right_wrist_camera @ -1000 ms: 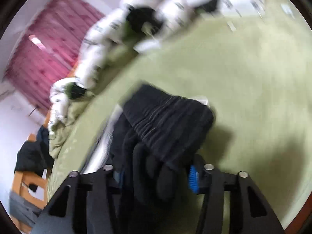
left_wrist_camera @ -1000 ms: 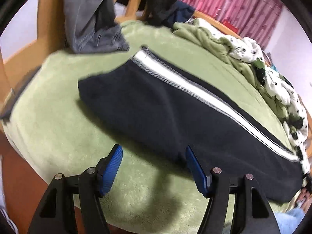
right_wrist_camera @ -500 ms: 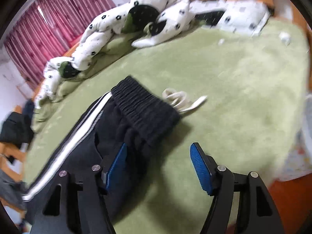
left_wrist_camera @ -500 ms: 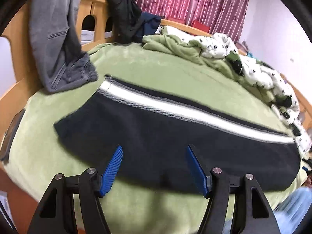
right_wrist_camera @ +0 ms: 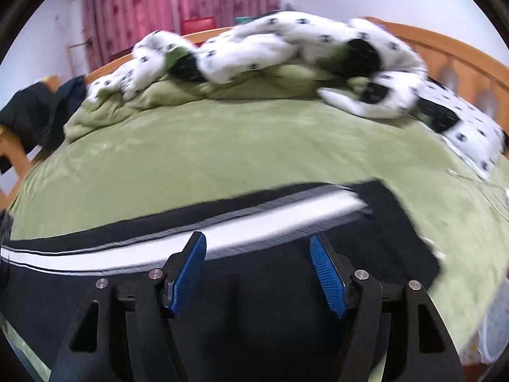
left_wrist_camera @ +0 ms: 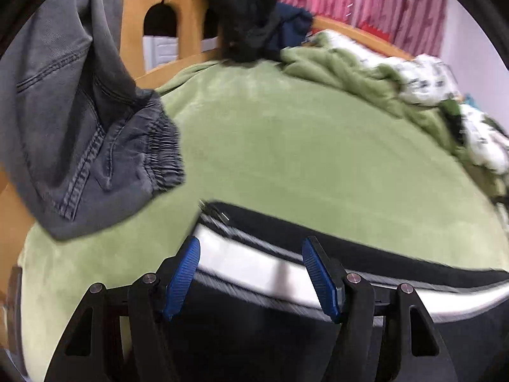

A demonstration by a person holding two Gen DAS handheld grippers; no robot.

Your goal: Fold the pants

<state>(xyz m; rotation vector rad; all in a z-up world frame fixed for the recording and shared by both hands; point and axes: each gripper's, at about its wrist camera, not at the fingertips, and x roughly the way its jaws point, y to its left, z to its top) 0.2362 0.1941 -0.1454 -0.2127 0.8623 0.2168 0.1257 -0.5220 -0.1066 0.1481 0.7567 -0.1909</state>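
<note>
Lying flat across the green bed cover (right_wrist_camera: pixel 254 146), the black pants (right_wrist_camera: pixel 286 286) with a white side stripe (right_wrist_camera: pixel 254 222) are seen beneath both grippers.

Grey jeans (left_wrist_camera: pixel 79 127) are draped over the wooden bed frame (left_wrist_camera: pixel 133 16), apart from the pants. The left gripper (left_wrist_camera: pixel 251 273) is held part-open above the striped hem end, nothing gripped. The right gripper (right_wrist_camera: pixel 259 273) is likewise spread, empty, over the waistband end.
</note>
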